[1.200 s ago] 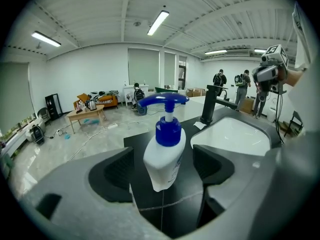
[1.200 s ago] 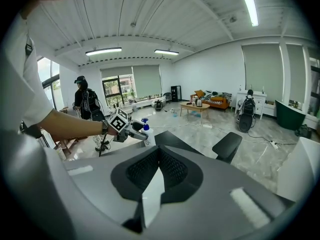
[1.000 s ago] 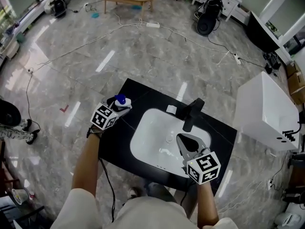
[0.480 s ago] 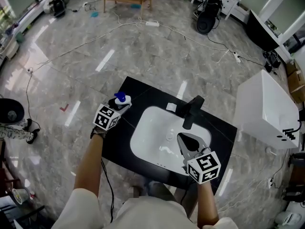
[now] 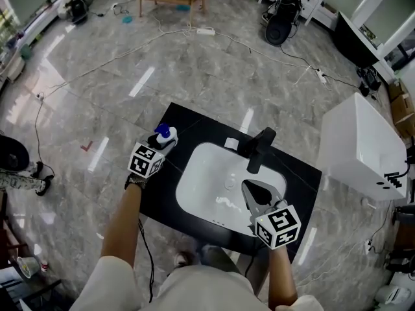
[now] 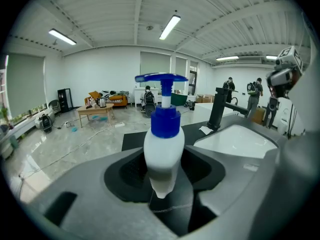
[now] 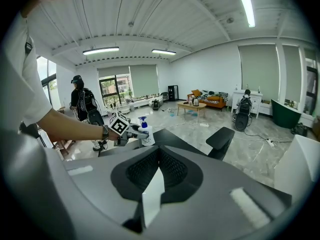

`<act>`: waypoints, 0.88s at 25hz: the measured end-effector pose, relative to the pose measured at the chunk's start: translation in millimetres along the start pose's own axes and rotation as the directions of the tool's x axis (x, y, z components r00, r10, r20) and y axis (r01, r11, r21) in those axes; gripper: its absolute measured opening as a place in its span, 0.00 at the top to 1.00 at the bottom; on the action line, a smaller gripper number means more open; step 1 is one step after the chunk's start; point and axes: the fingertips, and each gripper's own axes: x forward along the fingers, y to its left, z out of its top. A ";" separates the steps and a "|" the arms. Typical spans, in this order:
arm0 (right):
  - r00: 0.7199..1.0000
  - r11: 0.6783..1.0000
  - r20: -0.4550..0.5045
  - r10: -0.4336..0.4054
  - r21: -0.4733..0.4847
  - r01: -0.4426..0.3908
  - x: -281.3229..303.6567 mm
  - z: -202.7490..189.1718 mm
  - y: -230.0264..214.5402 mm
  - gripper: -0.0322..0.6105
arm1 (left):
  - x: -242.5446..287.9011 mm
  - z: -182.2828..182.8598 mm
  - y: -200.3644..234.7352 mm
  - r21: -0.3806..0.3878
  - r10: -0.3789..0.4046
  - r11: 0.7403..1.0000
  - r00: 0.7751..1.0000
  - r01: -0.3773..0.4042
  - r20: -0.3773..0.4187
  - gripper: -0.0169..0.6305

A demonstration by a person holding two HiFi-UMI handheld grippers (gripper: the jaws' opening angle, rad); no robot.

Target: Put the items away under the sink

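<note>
Gripping the pump bottle [image 6: 164,154], the left claw [image 6: 164,176] has its dark pads pressed against both sides of the white body, with the blue collar and pump head rising above them. From the head view, the left claw [image 5: 163,144] and the pump bottle [image 5: 163,135] sit left of the sink [image 5: 198,190], over the far left corner of the black surface [image 5: 159,199]. Whether the bottle's base touches the surface or hangs just above it cannot be told. The left marker cube [image 5: 145,161] lies on the near side of that claw, toward the person's forearm.

The right claw [image 5: 249,186] hovers over the right half of the sink, pointing toward the faucet [image 5: 258,149], which stands at the sink's far rim. In the right gripper view, the right claw [image 7: 157,156] is closed at the tips and holds nothing; a white wedge of the basin shows through the gap behind the tips. That view also catches the left claw [image 7: 141,132] with the bottle beyond the sink's left side.

A small white item [image 5: 231,144] lies on the surface just behind the sink, left of the faucet. A white box-shaped unit [image 5: 363,151] stands on the floor well to the right of the sink.
</note>
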 end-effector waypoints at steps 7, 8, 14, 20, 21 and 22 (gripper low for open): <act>1.000 1.000 0.005 -0.003 0.003 0.003 -3.9 1.1 -1.2 0.94 | -8.5 0.7 -9.4 -0.010 0.018 1.000 1.000 -0.017 0.019 0.65; 1.000 1.000 0.007 -0.002 0.002 0.002 -4.6 1.6 -0.8 0.94 | -10.8 0.8 -10.5 -0.007 0.022 1.000 1.000 -0.022 0.022 0.65; 1.000 1.000 0.019 -0.002 -0.001 0.002 -10.8 1.8 7.0 0.94 | -29.6 6.6 -16.2 0.019 0.037 0.999 0.999 -0.038 0.040 0.66; 0.999 1.000 0.040 -0.003 -0.004 0.003 -22.8 4.9 19.2 0.94 | -55.7 14.5 -29.9 0.043 0.047 0.998 0.997 -0.049 0.063 0.66; 0.999 1.000 0.045 -0.003 -0.005 0.004 -25.0 5.9 22.3 0.94 | -62.0 16.6 -32.8 0.046 0.045 0.998 0.996 -0.049 0.070 0.66; 0.999 1.000 0.050 -0.005 -0.007 0.005 -27.5 7.0 25.5 0.94 | -68.8 19.0 -35.9 0.051 0.044 0.998 0.996 -0.048 0.078 0.66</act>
